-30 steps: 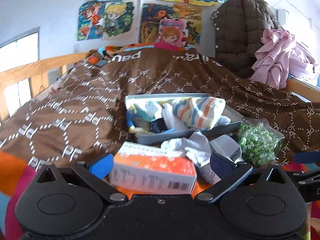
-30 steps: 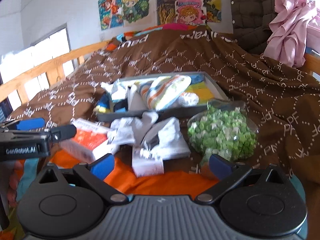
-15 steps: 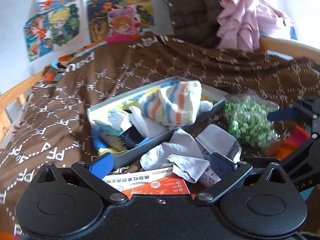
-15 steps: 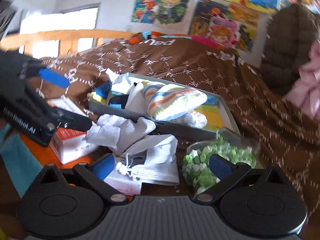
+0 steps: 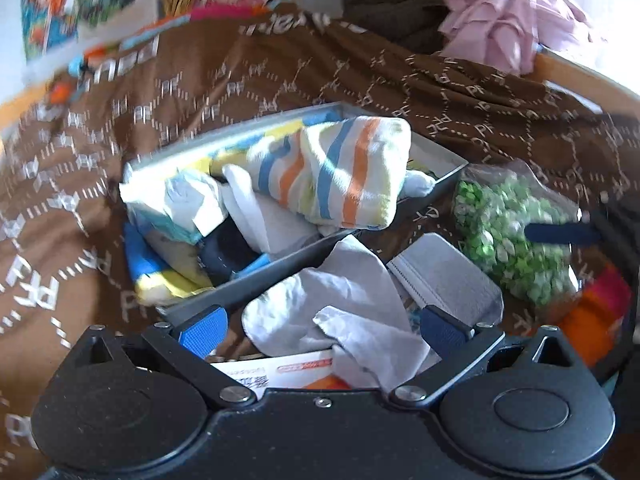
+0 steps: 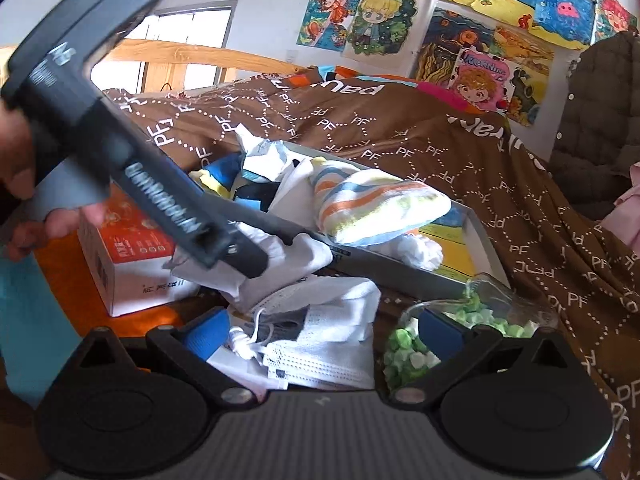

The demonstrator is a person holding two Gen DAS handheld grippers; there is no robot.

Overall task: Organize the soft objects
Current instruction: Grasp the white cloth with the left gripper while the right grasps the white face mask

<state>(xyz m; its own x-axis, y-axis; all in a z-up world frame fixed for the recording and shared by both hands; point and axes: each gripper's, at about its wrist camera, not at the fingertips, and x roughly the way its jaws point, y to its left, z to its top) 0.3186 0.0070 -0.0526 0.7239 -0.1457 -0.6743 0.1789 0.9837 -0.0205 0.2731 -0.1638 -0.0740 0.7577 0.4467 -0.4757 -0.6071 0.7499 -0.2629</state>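
A grey tray (image 5: 438, 156) (image 6: 474, 224) on the bed holds a striped towel (image 5: 340, 172) (image 6: 376, 204), socks and other soft items. In front of the tray lie a crumpled white cloth (image 5: 340, 312) (image 6: 280, 264) and a stack of white face masks (image 5: 444, 276) (image 6: 324, 344). My left gripper (image 5: 320, 326) is open, its blue pads either side of the white cloth. My right gripper (image 6: 320, 328) is open around the face masks. The left gripper's body (image 6: 132, 168) crosses the right wrist view, its tip over the white cloth.
A clear bag of green pieces (image 5: 516, 240) (image 6: 436, 344) lies right of the masks. An orange and white box (image 6: 128, 264) (image 5: 288, 372) sits at the left. A brown patterned quilt (image 6: 400, 132) covers the bed; a wooden rail (image 6: 192, 56) and pink clothes (image 5: 508, 12) lie behind.
Both grippers have moved forward and down toward the pile. The left gripper went from over the orange box to the white cloth. The right closed in on the face masks.
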